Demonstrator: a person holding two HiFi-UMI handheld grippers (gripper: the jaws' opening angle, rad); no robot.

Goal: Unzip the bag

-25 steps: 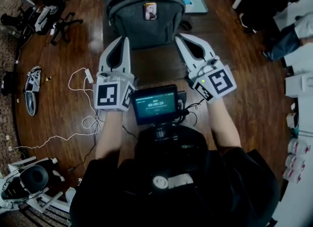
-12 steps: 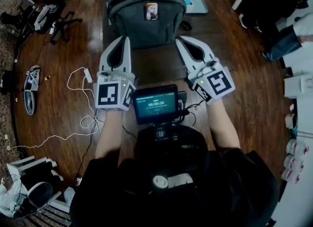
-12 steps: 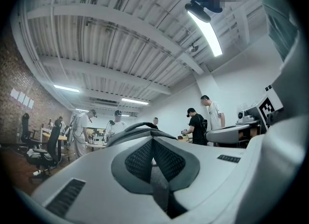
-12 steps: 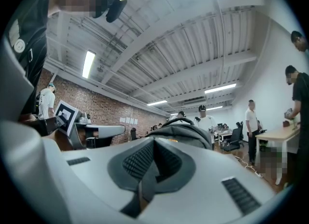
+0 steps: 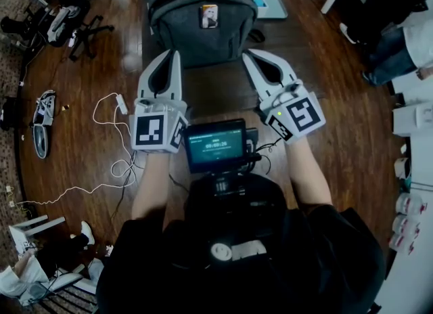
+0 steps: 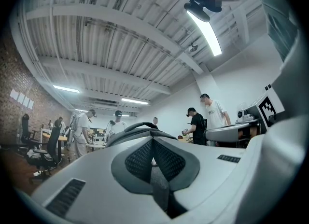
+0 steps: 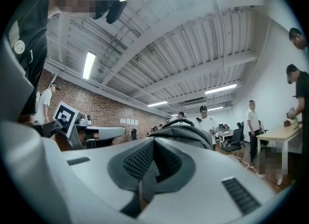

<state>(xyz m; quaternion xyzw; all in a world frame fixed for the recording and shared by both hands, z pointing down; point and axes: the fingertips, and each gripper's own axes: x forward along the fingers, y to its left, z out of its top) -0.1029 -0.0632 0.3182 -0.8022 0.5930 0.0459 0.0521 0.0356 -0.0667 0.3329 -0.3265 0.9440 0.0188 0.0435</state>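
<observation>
A dark grey backpack [image 5: 201, 18] lies on a brown table [image 5: 223, 89] at the far end, with a small tag on its front. Both grippers rest on the table just short of it, tips pointing at its near edge. My left gripper [image 5: 168, 55] is shut with nothing between its jaws, near the bag's lower left corner. My right gripper [image 5: 249, 55] is shut and empty too, near the lower right corner. In the left gripper view the backpack's top [image 6: 140, 127] peeks over the closed jaws [image 6: 153, 146]; the right gripper view shows the backpack [image 7: 186, 130] the same way.
A small screen [image 5: 215, 145] sits on my chest rig between my forearms. A white cable [image 5: 111, 143] trails over the wooden floor at left. Office chairs [image 5: 61, 21] stand at upper left. A person's legs [image 5: 396, 42] are at upper right beside a white shelf [image 5: 413, 170].
Both grippers stay put and shut. The person at upper right has shifted, and things at the lower left floor have moved.
</observation>
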